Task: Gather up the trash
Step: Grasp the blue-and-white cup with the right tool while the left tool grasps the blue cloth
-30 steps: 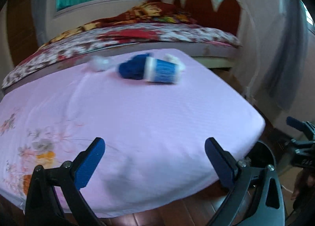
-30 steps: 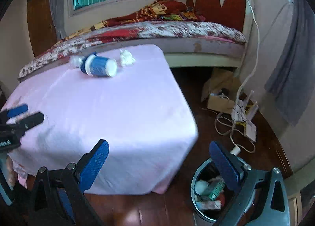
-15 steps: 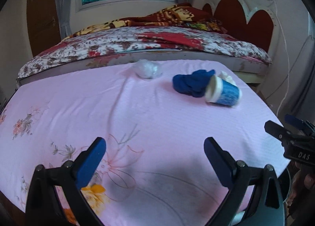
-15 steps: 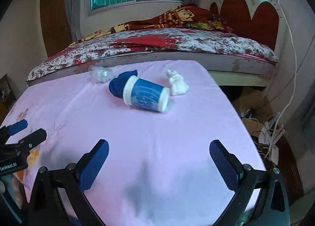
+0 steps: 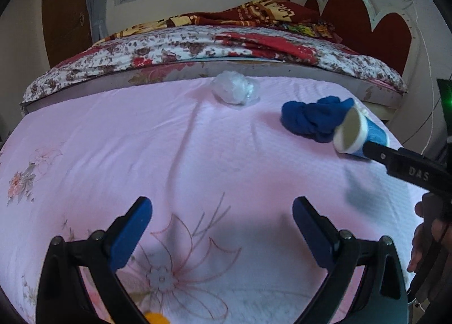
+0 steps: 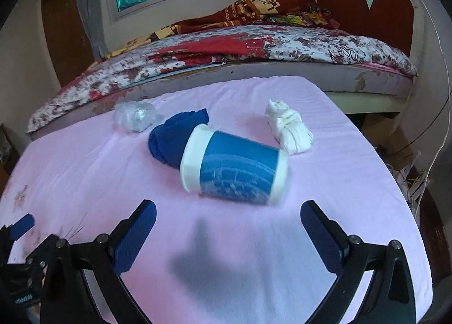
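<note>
left wrist view: the left gripper point(image 5: 221, 223) hangs wide and empty over the pink sheet point(image 5: 113, 140), with the cup point(image 5: 358, 135) on its side at 2 o'clock, its mouth toward the camera, touching the blue cloth point(image 5: 310, 118), the plastic wad point(image 5: 234, 89) at 12 o'clock, and a finger of the right gripper point(image 5: 406, 166) reaching in from 3 o'clock in front of the cup. right wrist view: the right gripper point(image 6: 227, 226) is wide and empty, the cup point(image 6: 234, 171) lying just ahead at 12 o'clock, the blue cloth point(image 6: 175, 135) touching its rim at 11 o'clock, the plastic wad point(image 6: 135, 116) farther at 10 o'clock, the white wad point(image 6: 289, 130) at 1 o'clock, and the left gripper point(image 6: 19, 242) at 9 o'clock.
</note>
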Demonstrator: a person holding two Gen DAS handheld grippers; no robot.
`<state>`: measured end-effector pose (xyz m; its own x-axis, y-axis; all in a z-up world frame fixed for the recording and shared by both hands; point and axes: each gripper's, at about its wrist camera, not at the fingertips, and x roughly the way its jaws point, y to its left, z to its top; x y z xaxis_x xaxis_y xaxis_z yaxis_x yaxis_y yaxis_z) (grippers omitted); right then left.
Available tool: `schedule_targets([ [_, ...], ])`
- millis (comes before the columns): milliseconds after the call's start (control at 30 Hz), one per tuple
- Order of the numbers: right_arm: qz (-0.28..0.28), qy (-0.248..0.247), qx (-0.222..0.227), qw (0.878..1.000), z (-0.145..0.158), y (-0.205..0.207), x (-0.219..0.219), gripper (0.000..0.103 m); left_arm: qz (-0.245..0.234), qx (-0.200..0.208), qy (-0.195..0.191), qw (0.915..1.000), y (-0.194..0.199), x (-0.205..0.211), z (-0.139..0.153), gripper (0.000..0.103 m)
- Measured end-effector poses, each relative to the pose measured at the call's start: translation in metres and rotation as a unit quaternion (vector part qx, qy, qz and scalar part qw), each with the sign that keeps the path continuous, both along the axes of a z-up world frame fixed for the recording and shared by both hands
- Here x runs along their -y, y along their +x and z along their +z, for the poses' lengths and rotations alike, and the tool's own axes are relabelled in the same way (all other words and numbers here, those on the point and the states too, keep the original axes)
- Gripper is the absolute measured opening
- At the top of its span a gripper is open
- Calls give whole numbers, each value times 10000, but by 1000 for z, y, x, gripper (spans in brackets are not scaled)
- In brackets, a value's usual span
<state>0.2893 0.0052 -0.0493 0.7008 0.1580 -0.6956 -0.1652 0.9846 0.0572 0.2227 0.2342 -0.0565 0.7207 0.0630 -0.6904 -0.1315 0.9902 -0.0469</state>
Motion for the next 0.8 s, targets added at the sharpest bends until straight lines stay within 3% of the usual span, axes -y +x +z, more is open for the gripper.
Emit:
schedule_targets([
  [200, -220, -187, -188, 9994, -9, 36, -11, 100, -101, -160, 16, 9998, 21, 3, -6, 100],
  [233, -184, -192, -202, 9994, -10, 37, -10, 91, -141, -152, -3, 9998, 25, 6, -6, 100],
  [367, 4, -299, -76, 9995, -6, 21, 1, 90, -393, -67, -97, 9992, 38, 25, -2, 98],
  [567, -87, -481, 390, 9980, 18, -9, 54, 90, -820, 28, -91, 9966, 70, 72, 3, 98],
  [800, -452, -459, 327, 9974, 22, 23, 116, 90, -960, -44, 2, 9954, 124, 111, 2, 97],
])
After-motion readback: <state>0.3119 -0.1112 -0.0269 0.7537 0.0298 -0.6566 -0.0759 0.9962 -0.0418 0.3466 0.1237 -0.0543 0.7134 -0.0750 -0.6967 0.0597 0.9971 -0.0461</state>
